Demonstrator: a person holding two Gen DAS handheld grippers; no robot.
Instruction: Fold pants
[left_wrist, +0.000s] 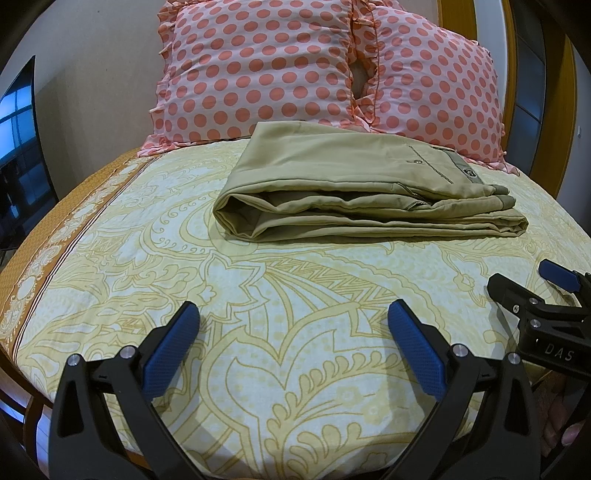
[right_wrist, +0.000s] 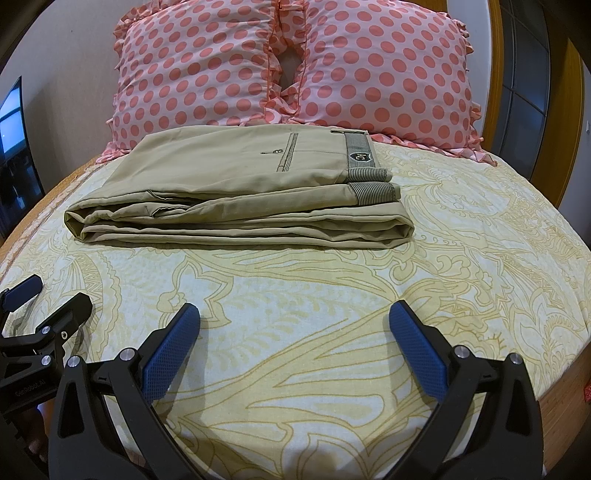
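pants (left_wrist: 354, 181) are lying folded into a flat khaki bundle on the bed (left_wrist: 258, 295), well ahead of both our grippers and just in front of the pillows. we are seeing their long axis running across our view, left to right, with the striped waistband (right_wrist: 364, 173) at the right end and the rounded fold at the left end. several layers are showing stacked along the near edge.

we are holding the left gripper (left_wrist: 293, 350) low over the sheet with its blue fingers (left_wrist: 170, 350) spread wide and nothing between them. the right gripper (right_wrist: 295, 350) is hovering the same way, fingers (right_wrist: 417, 350) apart and empty. neither is touching the cloth. from the left wrist view the bundle is sitting ahead and a little to the right; from the right wrist view it is sitting ahead and a little to the left, so it is lying roughly between the two hands, with neither clearly nearer. each gripper is also showing at the edge of the other's view, side by side and apart.

we are judging the folding to be essentially done, so any coming move is likely only a tidy or a retreat.

counting: one pair of pants, two polka-dot pillows (right_wrist: 192, 70), two grippers, one bed.
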